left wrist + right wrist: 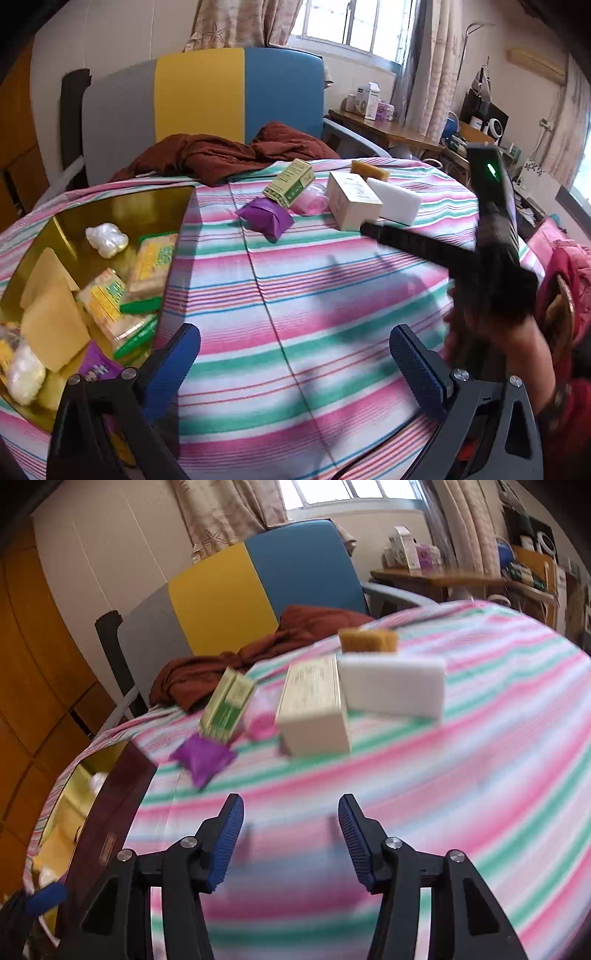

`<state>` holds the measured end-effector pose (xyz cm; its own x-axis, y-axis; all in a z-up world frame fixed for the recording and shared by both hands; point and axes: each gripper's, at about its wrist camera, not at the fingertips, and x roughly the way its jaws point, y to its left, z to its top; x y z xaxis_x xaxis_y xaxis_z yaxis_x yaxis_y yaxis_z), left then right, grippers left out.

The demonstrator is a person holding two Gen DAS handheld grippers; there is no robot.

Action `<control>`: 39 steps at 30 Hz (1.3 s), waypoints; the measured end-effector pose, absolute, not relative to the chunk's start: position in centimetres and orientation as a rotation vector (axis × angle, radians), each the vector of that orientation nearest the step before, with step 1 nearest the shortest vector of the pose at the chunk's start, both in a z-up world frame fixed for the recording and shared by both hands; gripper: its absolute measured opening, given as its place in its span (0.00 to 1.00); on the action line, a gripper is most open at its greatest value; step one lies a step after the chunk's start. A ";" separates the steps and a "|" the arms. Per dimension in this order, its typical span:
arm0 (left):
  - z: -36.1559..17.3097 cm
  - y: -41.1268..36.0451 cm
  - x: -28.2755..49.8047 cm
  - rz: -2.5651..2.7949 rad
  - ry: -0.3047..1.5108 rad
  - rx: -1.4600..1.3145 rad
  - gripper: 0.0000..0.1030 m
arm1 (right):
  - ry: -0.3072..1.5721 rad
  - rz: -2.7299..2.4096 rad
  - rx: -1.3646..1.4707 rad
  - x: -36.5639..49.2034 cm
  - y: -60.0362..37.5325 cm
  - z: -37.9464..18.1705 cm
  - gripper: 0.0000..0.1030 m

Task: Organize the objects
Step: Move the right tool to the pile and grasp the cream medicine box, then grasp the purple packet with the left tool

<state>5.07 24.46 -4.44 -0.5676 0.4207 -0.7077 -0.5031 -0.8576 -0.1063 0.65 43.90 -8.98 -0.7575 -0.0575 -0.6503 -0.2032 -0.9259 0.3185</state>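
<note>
A gold-lined box (122,210) at the left holds several packets and sponges; its dark outer wall (110,812) shows in the right wrist view. A purple packet (266,218) (203,758), a green carton (290,181) (227,705), a pink item (310,201) (260,718), a cream box (351,201) (314,712), a white sponge block (397,201) (393,686) and a tan sponge (369,170) (367,639) lie on the striped cloth (295,295). My left gripper (295,350) is open and empty beside the gold-lined box. My right gripper (291,830) is open and empty, short of the cream box; its body (495,240) shows at the right in the left wrist view.
A brown cloth (221,155) lies at the far edge of the table. A chair with grey, yellow and blue panels (203,96) stands behind it. A wooden desk (388,129) with small boxes is at the back right.
</note>
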 end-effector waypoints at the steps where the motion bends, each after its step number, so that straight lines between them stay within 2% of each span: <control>1: -4.3 24.4 4.9 2.396 0.145 -1.043 1.00 | 0.550 2.815 -1.047 -0.5 44.2 -8.6 0.54; 5: -3.8 24.2 4.0 2.430 0.134 -1.056 1.00 | 0.530 2.800 -1.057 -4.7 45.2 -8.3 0.58; 13: -3.8 24.8 1.7 2.476 0.100 -1.110 1.00 | 0.468 2.761 -1.111 -8.1 46.3 -9.7 0.56; 17: -3.6 26.0 0.0 2.496 0.080 -1.112 1.00 | 0.510 2.789 -1.079 -7.2 46.8 -9.6 0.53; 25: -5.3 29.7 -4.8 2.526 0.057 -1.231 1.00 | 0.389 2.816 -1.095 -2.4 46.6 -9.1 0.53; 30: -7.4 32.1 -8.6 2.584 0.062 -1.340 1.00 | 0.471 2.815 -1.034 0.2 47.1 -9.4 0.53; 36: -9.4 35.2 -12.6 2.674 0.238 -1.346 1.00 | 0.463 2.814 -0.987 0.7 47.0 -9.4 0.53; 39: -10.0 36.0 -13.5 2.694 0.341 -1.316 0.92 | 0.471 2.809 -0.976 0.8 47.2 -9.5 0.53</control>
